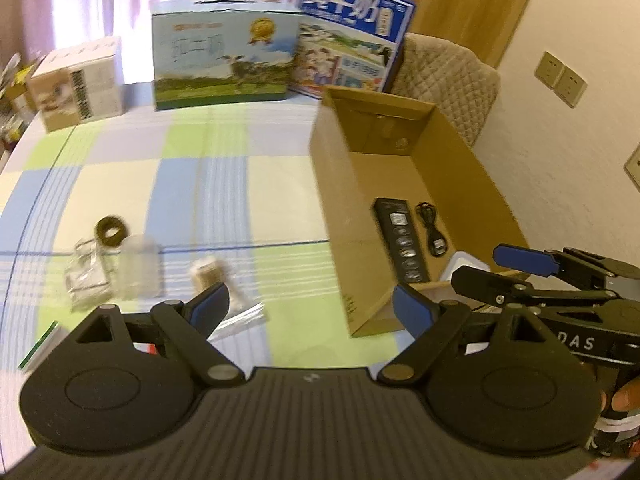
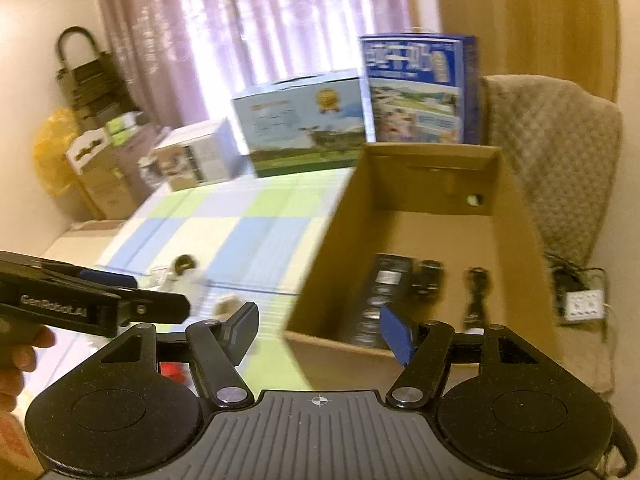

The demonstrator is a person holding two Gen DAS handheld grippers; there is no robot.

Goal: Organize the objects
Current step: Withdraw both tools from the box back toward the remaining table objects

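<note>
While both claws gape empty, only left view shows cable (image 1: 431, 229) in carton (image 1: 340, 200).

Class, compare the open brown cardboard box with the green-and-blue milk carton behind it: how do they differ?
The brown cardboard box is plain and open-topped, with items visible inside; the milk carton is printed with a meadow scene and closed. The brown box stands nearer the grippers, the carton at the far edge. Both stand upright on the checked tablecloth.

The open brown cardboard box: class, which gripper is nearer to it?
Right. The right gripper hangs over the open brown cardboard box's near rim; the left gripper is beside it, over the checked tablecloth.
</note>
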